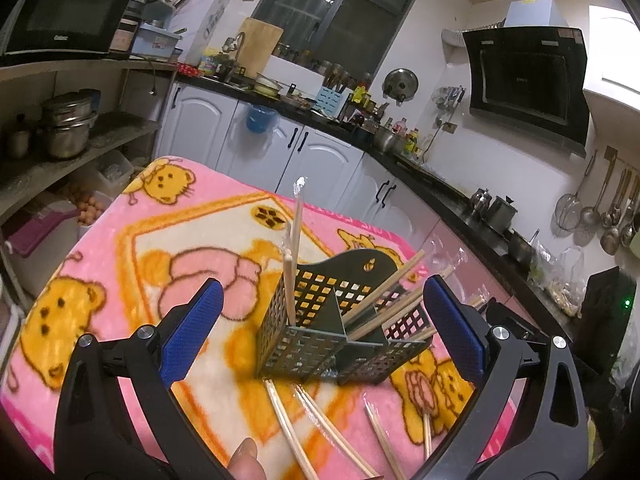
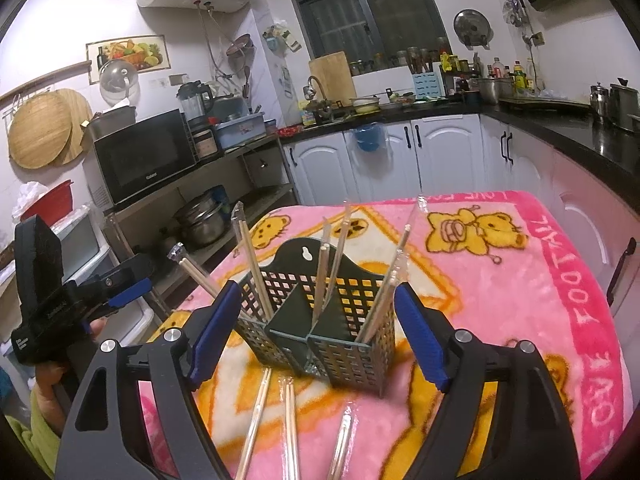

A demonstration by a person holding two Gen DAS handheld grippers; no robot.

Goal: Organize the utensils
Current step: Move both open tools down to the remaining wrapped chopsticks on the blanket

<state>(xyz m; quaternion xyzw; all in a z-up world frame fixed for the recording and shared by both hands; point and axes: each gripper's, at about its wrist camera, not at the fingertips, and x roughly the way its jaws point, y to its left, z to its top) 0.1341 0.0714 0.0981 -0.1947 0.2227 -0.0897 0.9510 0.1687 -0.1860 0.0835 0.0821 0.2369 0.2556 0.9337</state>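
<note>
A dark green perforated utensil holder (image 1: 320,344) (image 2: 320,320) with three compartments stands on the pink cartoon blanket (image 1: 120,240) (image 2: 520,300). Wrapped chopstick pairs (image 1: 294,264) (image 2: 328,276) stand in its compartments, some leaning out. More wrapped chopsticks (image 1: 316,428) (image 2: 290,428) lie flat on the blanket in front of it. My left gripper (image 1: 324,328) is open and empty, its blue pads either side of the holder. My right gripper (image 2: 316,332) is open and empty, likewise just before the holder. The left gripper also shows at the left of the right wrist view (image 2: 132,292).
The blanket-covered table sits in a kitchen. White cabinets (image 2: 400,152) and a black countertop (image 1: 460,200) run behind and to the right. A shelf with a microwave (image 2: 140,156) and steel pots (image 1: 68,124) stands at the left.
</note>
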